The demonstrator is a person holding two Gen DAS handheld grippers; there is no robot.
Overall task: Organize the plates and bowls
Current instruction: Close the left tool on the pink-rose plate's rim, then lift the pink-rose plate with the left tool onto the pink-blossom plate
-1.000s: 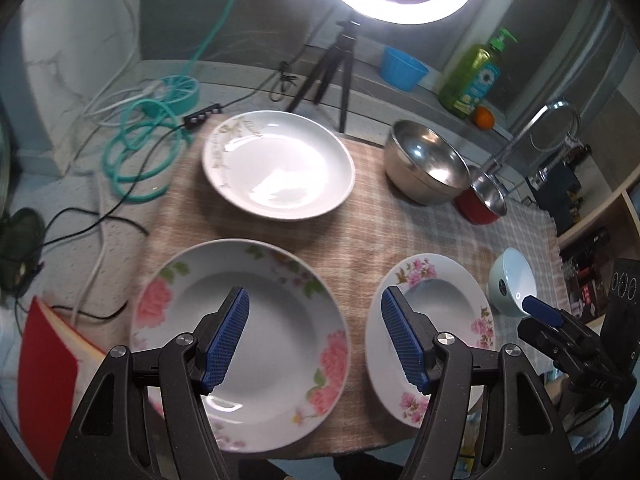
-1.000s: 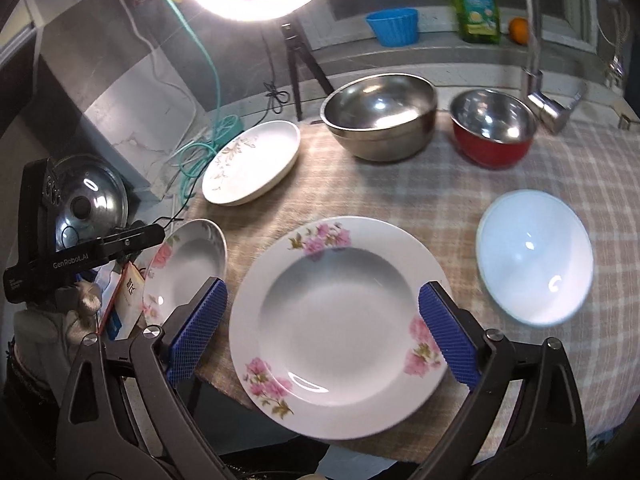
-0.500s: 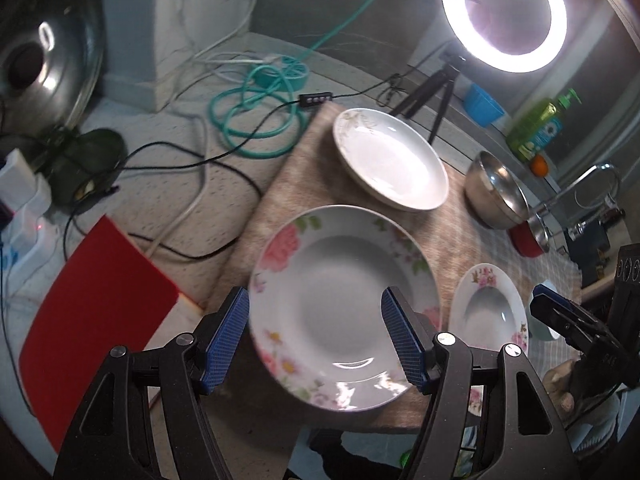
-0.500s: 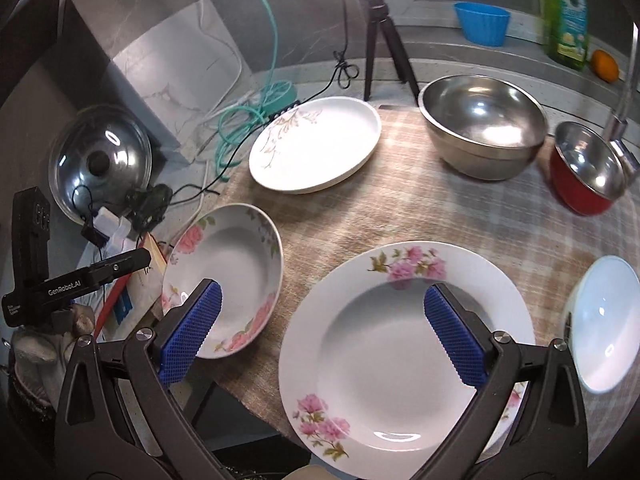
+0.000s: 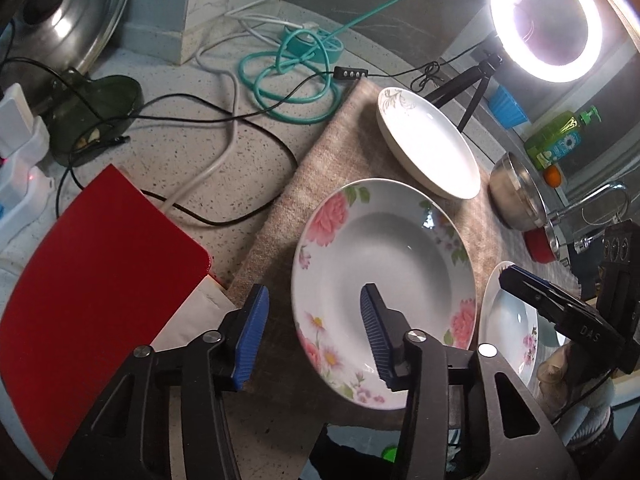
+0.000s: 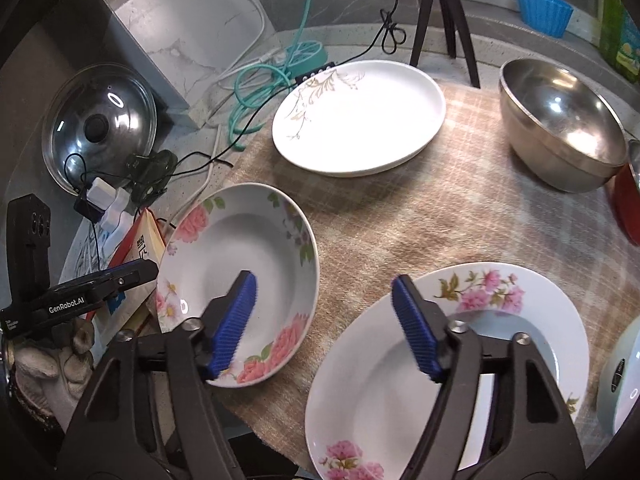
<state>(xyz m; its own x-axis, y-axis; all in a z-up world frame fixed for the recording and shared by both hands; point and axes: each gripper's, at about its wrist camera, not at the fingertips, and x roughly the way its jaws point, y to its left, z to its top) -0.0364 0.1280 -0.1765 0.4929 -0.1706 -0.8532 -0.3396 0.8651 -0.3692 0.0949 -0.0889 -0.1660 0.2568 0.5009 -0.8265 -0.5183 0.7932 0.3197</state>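
Closing now, the jaws of my left gripper (image 5: 314, 334) sit over the near left edge of the rose plate (image 5: 384, 280). One blue pad is out past the rim, above the checked cloth (image 5: 312, 184), and the other is over the bowl part of the plate. The rim is between them, but the pads are not pressing on it, so they are still spread.

My right gripper (image 6: 324, 326) has its jaws closing too. Its left pad is over the right side of that same rose plate (image 6: 240, 260), and its right pad is over the left rim of the small pink flower plate (image 6: 500, 340). The gap between the two plates lies under the space between my pads. Nothing is pinched here either.

Both flowered plates lie flat along the near edge of the cloth, side by side and close together. The white plate with brown leaves (image 6: 360, 116) lies at the far left corner of the cloth. The big steel bowl (image 6: 560, 128) stands at the far right, and the red bowl (image 6: 628, 200) is just beside it. A pale blue bowl (image 6: 620, 372) peeks in at the near right edge.

Off the cloth, on the left of the counter, are a red book (image 5: 88, 280), a green hose (image 5: 292, 76) and a pot lid (image 6: 100, 128).
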